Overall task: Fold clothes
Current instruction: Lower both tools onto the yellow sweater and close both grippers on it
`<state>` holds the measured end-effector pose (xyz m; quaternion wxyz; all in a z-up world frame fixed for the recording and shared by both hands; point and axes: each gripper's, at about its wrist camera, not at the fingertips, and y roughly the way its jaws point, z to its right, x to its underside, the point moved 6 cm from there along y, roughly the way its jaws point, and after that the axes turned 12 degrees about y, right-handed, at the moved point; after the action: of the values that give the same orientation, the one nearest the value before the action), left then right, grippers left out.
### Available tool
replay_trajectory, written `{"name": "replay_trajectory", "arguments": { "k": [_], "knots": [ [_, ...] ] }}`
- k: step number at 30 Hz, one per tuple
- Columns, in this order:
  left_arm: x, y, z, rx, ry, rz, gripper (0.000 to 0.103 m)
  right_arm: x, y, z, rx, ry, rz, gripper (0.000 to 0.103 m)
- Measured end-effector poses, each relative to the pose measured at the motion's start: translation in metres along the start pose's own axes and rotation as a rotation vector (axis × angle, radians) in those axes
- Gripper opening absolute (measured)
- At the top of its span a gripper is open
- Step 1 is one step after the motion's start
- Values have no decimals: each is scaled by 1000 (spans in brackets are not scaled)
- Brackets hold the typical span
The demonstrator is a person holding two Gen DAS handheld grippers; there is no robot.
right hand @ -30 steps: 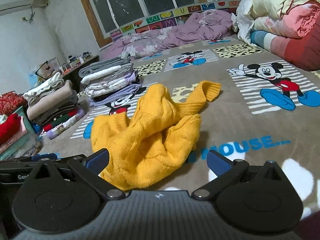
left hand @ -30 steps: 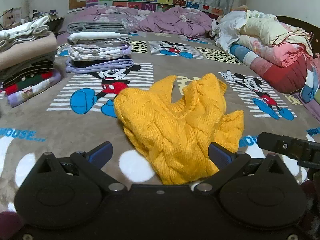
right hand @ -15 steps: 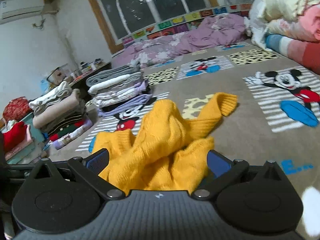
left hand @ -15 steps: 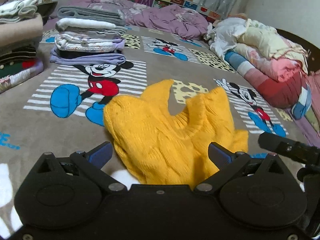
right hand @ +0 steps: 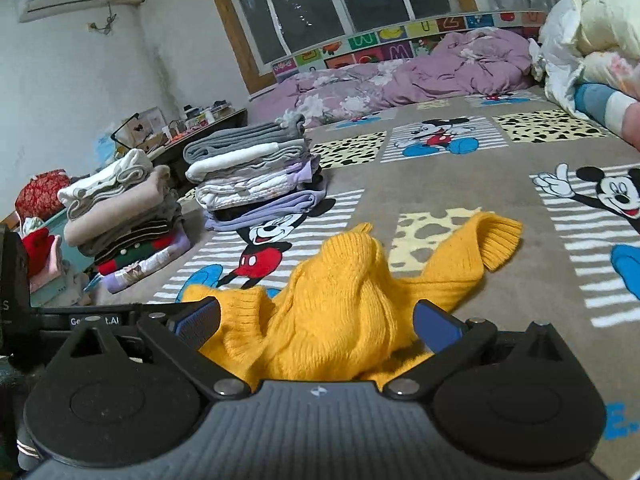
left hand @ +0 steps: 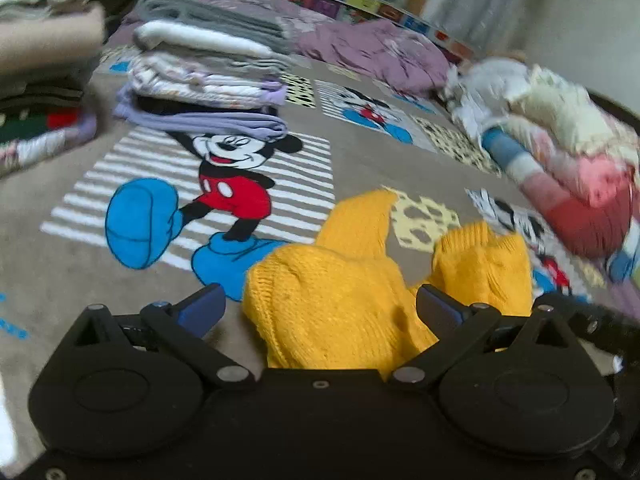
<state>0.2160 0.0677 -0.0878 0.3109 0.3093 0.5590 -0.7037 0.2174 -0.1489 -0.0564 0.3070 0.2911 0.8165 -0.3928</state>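
A crumpled yellow knit sweater [left hand: 340,300] lies on the brown cartoon-mouse blanket [left hand: 80,280]. In the left wrist view my left gripper [left hand: 320,312] is open, and the sweater's near bulk fills the space between its blue-padded fingers [left hand: 200,312]. In the right wrist view the sweater [right hand: 340,304] sits bunched between the wide-apart fingers [right hand: 436,326] of my right gripper [right hand: 316,322], also open. One ribbed sleeve cuff [right hand: 500,240] stretches out to the right. Whether the pads touch the cloth I cannot tell.
Folded clothes stand in a stack [right hand: 256,172] behind the sweater, with a second stack [right hand: 124,216] further left. Rolled quilts [left hand: 568,168] pile up along the right side. A purple duvet [right hand: 400,80] lies at the far end under the window.
Both grippers have moved forward and lower toward the sweater, which now fills the gap between each pair of fingers. The sweater lies as before.
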Motion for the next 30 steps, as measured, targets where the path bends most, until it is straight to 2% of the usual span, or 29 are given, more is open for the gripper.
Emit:
{"name": "replay_trajectory", "arguments": {
  "k": [4,6,8,10,12,13,14,16,18,19,30],
  "knots": [
    [1,8,-3,17,-25,6,101,-3,17,4,-1,-7,-17,90],
    [1,10,-2,34,-28,10,96,-3,25,5,1,-9,-29,78],
    [3,13,-1,37,-19,5,87,-2,32,5,5,-12,-39,73],
    [5,15,1,38,-9,0,72,-1,38,7,9,-12,-47,65],
    [6,15,2,40,3,2,64,1,40,6,6,-11,-51,48],
    [6,13,3,40,9,7,55,2,40,5,6,-17,-48,44],
    [7,11,4,41,15,11,50,4,39,4,5,-24,-45,38],
    [7,8,6,41,27,21,36,6,38,1,5,-37,-37,34],
    [7,5,8,42,39,31,29,6,33,0,4,-36,-26,29],
    [8,3,9,42,46,35,27,6,30,-1,3,-31,-18,29],
    [16,-39,27,80,85,104,22,16,-16,-2,6,-3,52,19]
  ]
}}
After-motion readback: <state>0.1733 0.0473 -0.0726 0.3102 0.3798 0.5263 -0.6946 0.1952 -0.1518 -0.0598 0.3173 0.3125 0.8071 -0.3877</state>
